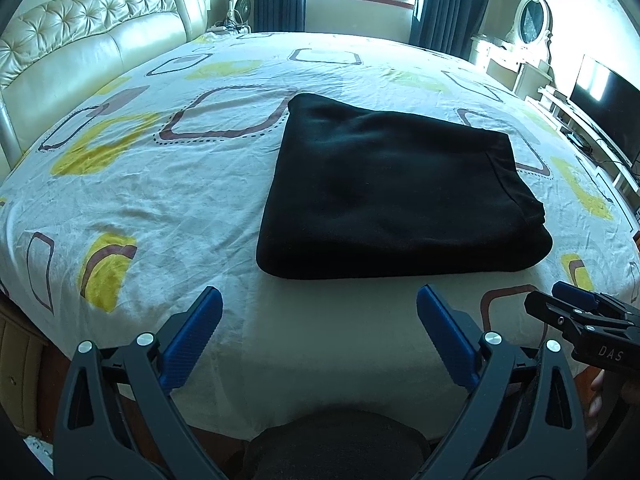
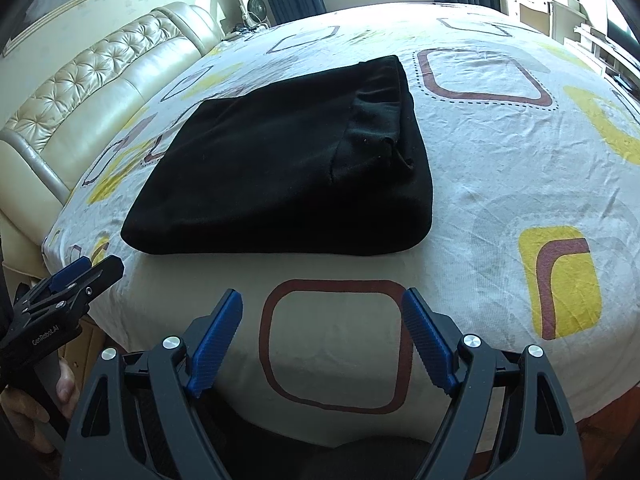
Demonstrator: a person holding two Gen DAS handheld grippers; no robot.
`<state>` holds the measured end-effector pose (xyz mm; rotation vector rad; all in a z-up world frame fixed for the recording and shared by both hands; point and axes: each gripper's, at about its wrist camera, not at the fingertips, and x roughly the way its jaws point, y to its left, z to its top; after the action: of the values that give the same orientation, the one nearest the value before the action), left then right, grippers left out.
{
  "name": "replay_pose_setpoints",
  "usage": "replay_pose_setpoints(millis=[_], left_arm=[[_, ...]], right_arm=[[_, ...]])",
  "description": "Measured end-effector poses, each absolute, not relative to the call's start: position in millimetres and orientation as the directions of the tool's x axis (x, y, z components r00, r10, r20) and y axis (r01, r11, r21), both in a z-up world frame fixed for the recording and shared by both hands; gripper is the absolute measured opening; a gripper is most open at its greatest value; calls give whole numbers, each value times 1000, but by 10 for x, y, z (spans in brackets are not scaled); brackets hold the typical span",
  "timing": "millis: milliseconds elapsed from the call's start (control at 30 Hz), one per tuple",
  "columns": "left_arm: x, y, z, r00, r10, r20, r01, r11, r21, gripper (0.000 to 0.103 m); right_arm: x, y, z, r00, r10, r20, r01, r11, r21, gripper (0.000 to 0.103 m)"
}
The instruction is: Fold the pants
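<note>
Left wrist view: our left claw (image 1: pixel 319 300) and right claw (image 2: pixel 322 304) both stand wide and empty near the bed (image 1: pixel 140 200) edge. Beyond, the black pants (image 1: pixel 392 196) lie folded; we judge only tidying remains.

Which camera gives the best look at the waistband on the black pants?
The right wrist view. There the gathered waistband lies on top of the folded pants, its seam and puckers clear. The left wrist view shows it only as a dark strip along the pants' right edge.
</note>
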<state>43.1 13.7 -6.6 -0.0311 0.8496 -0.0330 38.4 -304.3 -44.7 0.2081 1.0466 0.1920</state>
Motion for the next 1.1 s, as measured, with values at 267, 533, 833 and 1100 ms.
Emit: replay_pose_setpoints(millis=[267, 533, 833, 1100], left_arm=[[438, 155, -51, 658, -31, -752, 1, 999, -40, 98], [415, 141, 1, 677, -46, -734, 13, 999, -51, 98], [311, 61, 142, 729, -5, -684, -33, 999, -42, 101], [384, 25, 227, 707, -76, -703, 84, 996, -24, 101]], right_arm=[[377, -3027, -451, 483, 257, -837, -59, 963, 262, 81], [377, -3005, -462, 475, 261, -840, -64, 963, 263, 81], [390, -3001, -461, 474, 267, -839, -67, 961, 268, 81], [399, -3160, -395, 483, 283, -828, -37, 952, 304, 81]])
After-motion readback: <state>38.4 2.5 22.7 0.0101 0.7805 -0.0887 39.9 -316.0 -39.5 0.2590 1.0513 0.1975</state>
